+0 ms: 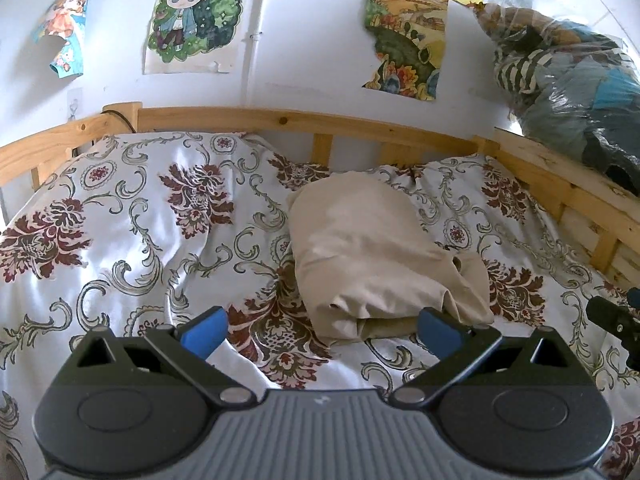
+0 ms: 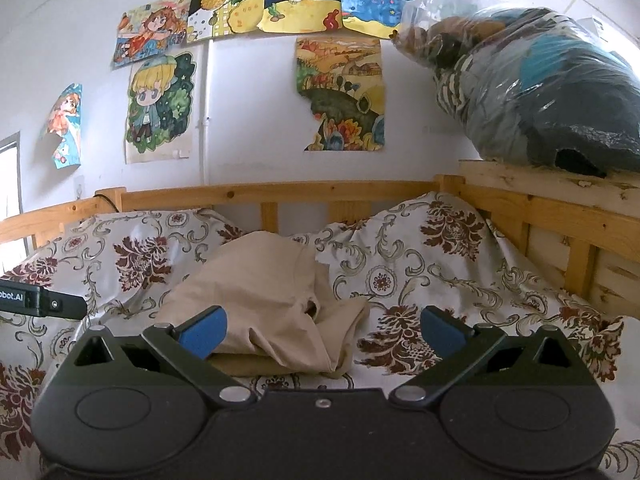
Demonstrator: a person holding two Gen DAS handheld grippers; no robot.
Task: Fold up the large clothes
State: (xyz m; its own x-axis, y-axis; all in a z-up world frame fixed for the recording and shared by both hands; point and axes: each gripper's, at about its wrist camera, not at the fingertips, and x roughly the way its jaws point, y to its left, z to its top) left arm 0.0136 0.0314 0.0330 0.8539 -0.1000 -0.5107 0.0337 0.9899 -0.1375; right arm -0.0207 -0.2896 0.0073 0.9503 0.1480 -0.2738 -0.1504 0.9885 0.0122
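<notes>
Left gripper (image 1: pixel 322 332), lower centre of its own view, stands with jaws spread wide and nothing between the blue pads (image 1: pixel 206 332). Its right pad sits just in front of the near edge of the garment (image 1: pixel 372 248), whether touching cannot be told. Right gripper (image 2: pixel 322 332), lower centre of the right wrist view, is likewise spread wide and empty; its left pad (image 2: pixel 204 334) overlaps the near left corner of the garment (image 2: pixel 268 300) in the picture, contact uncertain.

Garment: a beige cloth, folded into a thick bundle with stacked layers showing at its near edge. It lies on the quilt (image 1: pixel 132 240), right of centre in the left wrist view and left of centre in the right wrist view. A loose flap spills off its right side, with a small dark opening near the fold.

Quilt: white with maroon floral and grey scroll pattern, rumpled, covering the bed within a bedframe (image 1: pixel 280 120) of pale wood with slatted rails.

Upper right of both views: a clear bag (image 2: pixel 540 80) stuffed with dark and striped clothes rests on the top rail. Drawings (image 2: pixel 340 92) hang on the white wall across the upper part of each frame.

At the right edge of the left wrist view the other gripper's dark body shows; at the left edge of the right wrist view, a dark body with white lettering.
</notes>
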